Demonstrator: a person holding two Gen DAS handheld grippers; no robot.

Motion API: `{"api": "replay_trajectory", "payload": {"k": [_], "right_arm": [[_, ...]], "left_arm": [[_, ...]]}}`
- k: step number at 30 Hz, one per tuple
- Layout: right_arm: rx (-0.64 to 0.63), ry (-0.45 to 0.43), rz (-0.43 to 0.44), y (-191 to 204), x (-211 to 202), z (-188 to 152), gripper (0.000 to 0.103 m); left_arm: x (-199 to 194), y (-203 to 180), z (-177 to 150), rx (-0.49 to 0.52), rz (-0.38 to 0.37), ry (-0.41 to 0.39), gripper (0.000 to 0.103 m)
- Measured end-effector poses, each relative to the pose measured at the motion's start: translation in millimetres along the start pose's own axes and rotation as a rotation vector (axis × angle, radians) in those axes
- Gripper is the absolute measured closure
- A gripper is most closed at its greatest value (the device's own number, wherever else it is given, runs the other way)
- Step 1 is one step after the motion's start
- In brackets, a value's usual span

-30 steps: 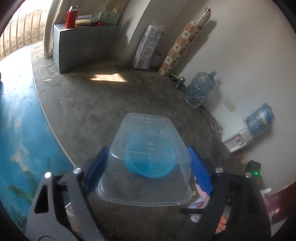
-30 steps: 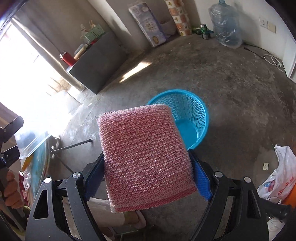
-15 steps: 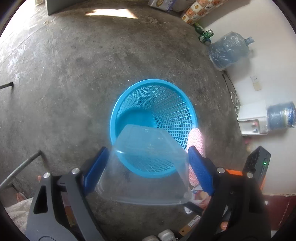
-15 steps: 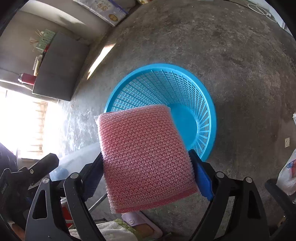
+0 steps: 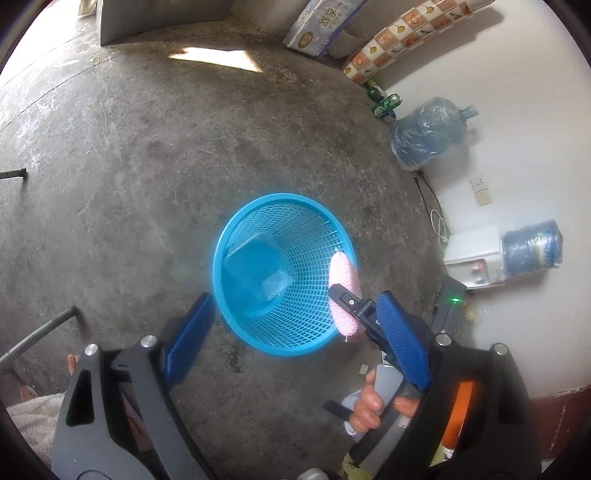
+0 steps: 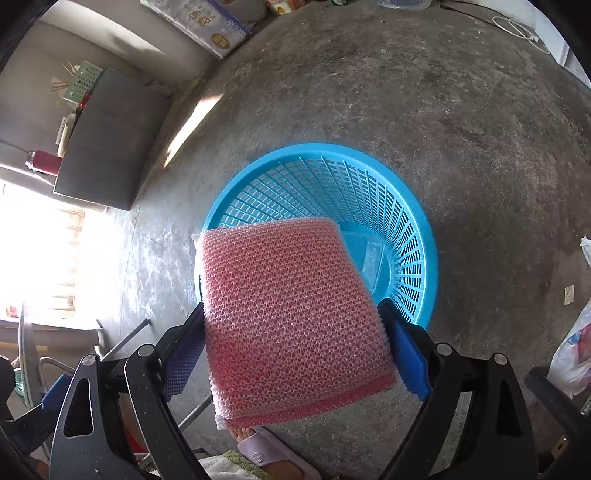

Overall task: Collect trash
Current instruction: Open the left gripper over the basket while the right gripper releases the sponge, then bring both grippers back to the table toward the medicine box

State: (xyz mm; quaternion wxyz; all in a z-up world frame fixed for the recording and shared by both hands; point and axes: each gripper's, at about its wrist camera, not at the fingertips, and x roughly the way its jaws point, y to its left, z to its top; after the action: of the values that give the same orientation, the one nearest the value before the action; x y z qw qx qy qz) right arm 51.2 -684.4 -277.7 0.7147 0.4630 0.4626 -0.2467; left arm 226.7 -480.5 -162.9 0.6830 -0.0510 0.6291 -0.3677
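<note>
A blue mesh basket [image 5: 218,266] [image 6: 428,258] stands on the concrete floor below both grippers. A clear plastic container [image 5: 255,266] [image 6: 369,258] lies inside it. My left gripper [image 5: 293,299] hangs open over the basket's near rim with nothing between its blue pads. A pink bubble-wrap sheet [image 6: 291,317] [image 5: 343,295] sits between the pads of my right gripper [image 6: 291,306], above the basket's near left edge. Those jaws are opening, and both pads still touch the sheet's sides. A hand [image 5: 369,402] grips the right tool.
Two water jugs [image 5: 428,136] [image 5: 532,251], a white dispenser [image 5: 472,254] and a tissue pack [image 5: 321,26] line the wall. A grey cabinet [image 6: 107,147] stands far left. A plastic bag [image 6: 572,343], a slippered foot [image 6: 266,450] and metal legs [image 5: 37,332] are close by.
The left gripper has let go of the clear container, which now lies in the basket. Both grippers have come down toward the basket. The pink sheet stays between the right pads.
</note>
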Motion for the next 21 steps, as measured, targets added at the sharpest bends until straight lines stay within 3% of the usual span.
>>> {"api": "replay_trajectory", "payload": {"k": [12,21], "right_arm": [[0.019,-0.048,0.07,-7.2,-38.2,-1.5,0.014],[-0.074,-0.124,0.159,-0.4,-117.3,-46.9,0.014]], "left_arm": [[-131.3,-7.5,-74.4,0.073,-0.138,-0.12,0.018],[-236.5,16.1,-139.7,0.135,-0.117,-0.299,0.014]]}}
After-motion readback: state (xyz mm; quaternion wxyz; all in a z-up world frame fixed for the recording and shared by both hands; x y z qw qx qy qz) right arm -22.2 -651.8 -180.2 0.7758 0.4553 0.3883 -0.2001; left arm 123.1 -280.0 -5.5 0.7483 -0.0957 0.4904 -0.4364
